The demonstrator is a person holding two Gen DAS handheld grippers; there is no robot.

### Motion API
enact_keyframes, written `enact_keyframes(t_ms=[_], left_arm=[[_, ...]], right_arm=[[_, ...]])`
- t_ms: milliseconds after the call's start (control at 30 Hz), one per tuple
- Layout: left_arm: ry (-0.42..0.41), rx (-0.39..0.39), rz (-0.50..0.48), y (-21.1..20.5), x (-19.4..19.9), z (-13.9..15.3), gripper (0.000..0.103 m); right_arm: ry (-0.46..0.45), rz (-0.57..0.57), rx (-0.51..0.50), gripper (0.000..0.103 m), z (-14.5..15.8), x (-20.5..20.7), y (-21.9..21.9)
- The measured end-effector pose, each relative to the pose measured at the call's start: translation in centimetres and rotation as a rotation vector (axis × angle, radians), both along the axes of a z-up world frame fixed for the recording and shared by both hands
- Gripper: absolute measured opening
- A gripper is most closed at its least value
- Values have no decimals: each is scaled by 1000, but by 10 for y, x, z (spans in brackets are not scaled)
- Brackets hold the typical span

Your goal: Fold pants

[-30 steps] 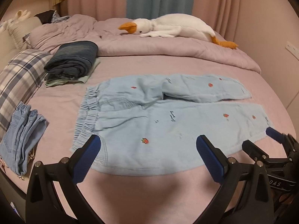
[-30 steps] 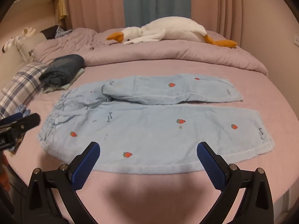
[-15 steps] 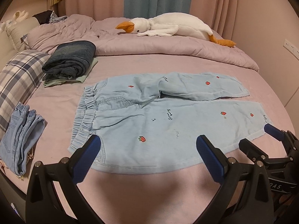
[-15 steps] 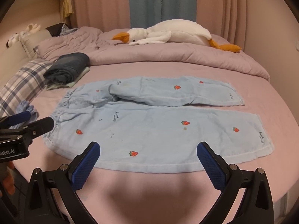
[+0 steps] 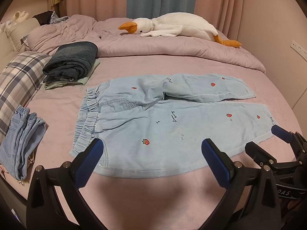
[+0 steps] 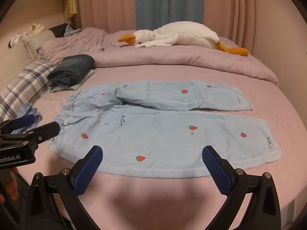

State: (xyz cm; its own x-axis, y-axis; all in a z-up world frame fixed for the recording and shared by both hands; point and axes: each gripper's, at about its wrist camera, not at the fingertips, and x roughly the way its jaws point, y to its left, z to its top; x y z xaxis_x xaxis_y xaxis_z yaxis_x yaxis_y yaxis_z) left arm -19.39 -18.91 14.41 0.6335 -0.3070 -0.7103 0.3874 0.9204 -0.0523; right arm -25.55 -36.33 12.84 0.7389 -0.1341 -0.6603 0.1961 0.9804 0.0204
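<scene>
**Pants flat, both grippers poised at near edge**

Light-blue pants [image 5: 163,118] lie spread flat on the bed [image 5: 153,187], long axis running left-right: waistband to the left, leg cuffs to the right. Left gripper [image 5: 153,157] hangs over the waistband end, jaws wide apart, nothing held. Right gripper [image 6: 152,161] sits nearer the cuff end, jaws likewise apart, empty. Near leg's long edge is just ahead of both, so prob. next: each grabs its own end & folds near leg over far leg, lengthwise.
</scene>
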Motion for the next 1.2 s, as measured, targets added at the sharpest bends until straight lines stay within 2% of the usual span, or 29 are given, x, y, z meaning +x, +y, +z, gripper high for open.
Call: enact_keyframes(t_ms=[1200], left_arm=[[1, -1, -5, 2, -3, 0, 102]], right_arm=[[-2, 6, -3, 103, 1, 0, 4]])
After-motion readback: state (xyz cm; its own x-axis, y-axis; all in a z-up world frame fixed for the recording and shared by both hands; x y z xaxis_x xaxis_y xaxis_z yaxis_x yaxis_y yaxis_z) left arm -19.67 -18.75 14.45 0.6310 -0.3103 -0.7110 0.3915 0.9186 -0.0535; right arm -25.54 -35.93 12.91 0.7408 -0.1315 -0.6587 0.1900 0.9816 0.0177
